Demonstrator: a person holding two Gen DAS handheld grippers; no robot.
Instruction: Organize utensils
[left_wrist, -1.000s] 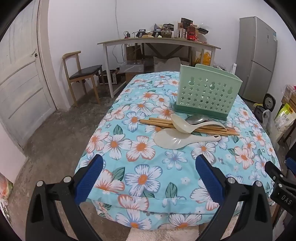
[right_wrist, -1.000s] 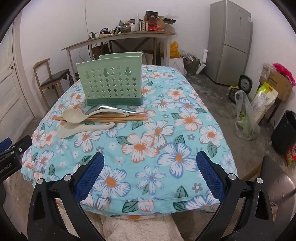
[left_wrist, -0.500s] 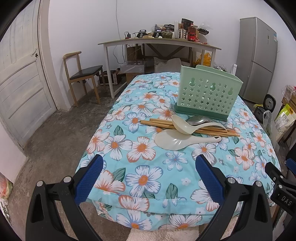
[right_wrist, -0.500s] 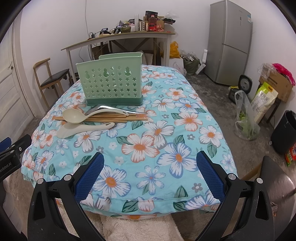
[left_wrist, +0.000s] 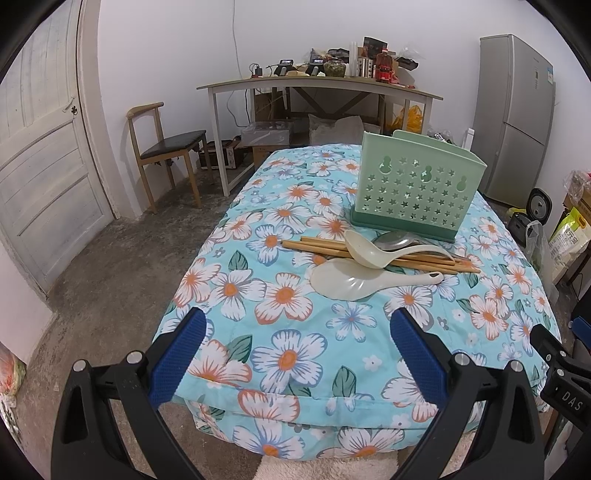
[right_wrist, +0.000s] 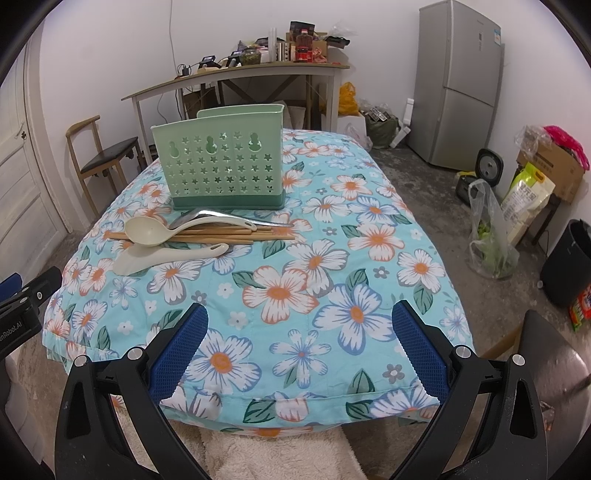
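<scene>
- floral cloth (right_wrist: 295, 288) fills mid-frame.
- green utensil holder (right_wrist: 221, 162) stands upright, upper centre.
- chopsticks (right_wrist: 229, 234), ladle (right_wrist: 147, 230), rice paddle (right_wrist: 147, 254) and metal spoon (right_wrist: 221, 214) piled just below it.
- left gripper (left_wrist: 295, 332) and right gripper (right_wrist: 299, 332), bottom of frame: both spread wide, empty.

Walls: white and plain (left_wrist: 166, 55).
Floor: bare grey concrete (left_wrist: 110, 266).
Door: white panelled wood (left_wrist: 40, 155), at the left.
Chair: wooden, with a dark seat (left_wrist: 166, 147), beside the door.
Desk: long, against the back wall (right_wrist: 236, 74), with clutter on top.
Fridge: grey, two doors (right_wrist: 458, 85), at the right.
</scene>
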